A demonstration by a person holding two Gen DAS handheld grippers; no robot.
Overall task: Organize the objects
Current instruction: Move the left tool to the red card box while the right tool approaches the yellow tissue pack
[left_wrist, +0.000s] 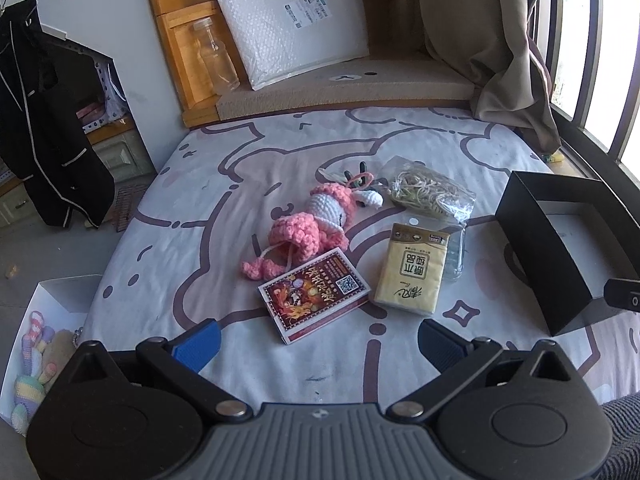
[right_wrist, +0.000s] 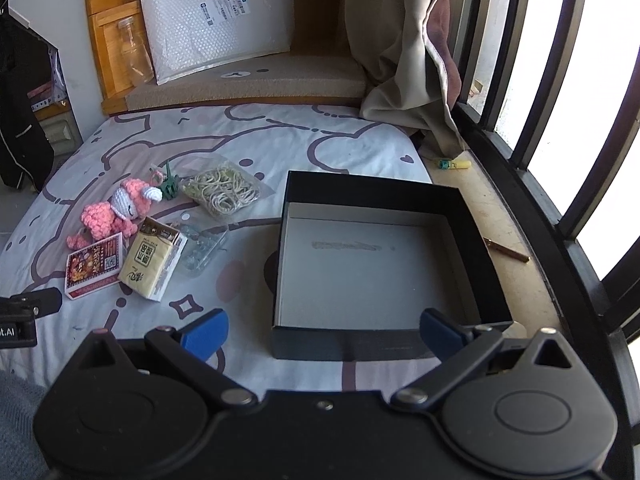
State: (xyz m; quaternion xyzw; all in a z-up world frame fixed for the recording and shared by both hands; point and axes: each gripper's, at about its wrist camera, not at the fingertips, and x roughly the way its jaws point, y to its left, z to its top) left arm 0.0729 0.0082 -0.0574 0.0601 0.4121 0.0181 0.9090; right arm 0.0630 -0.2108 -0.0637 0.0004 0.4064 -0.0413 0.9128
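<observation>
- Hovering low over the near edge of the bed (left_wrist: pixel 168 208), the left tongs (left_wrist: pixel 316 340) are spread wide and grip nothing; they face the cluster of loose items, likely to pick one.
- The right tongs (right_wrist: pixel 324 330) are likewise spread and bare, poised at the near wall of the black box (right_wrist: pixel 472 240), which lies open-side up toward the bed's right edge, seemingly the place for everything.
- Nearest the left tongs lies the card box (left_wrist: pixel 314 294), flat, long axis slanting toward the far right; just beside it the tissue pack (left_wrist: pixel 412 270) points its long axis away toward the headboard.
- Beyond them sit the pink crochet doll (left_wrist: pixel 316 220) and the bag of rubber bands (left_wrist: pixel 428 194); a clear packet (right_wrist: pixel 202 246) beside the tissues is hard to identify.
</observation>
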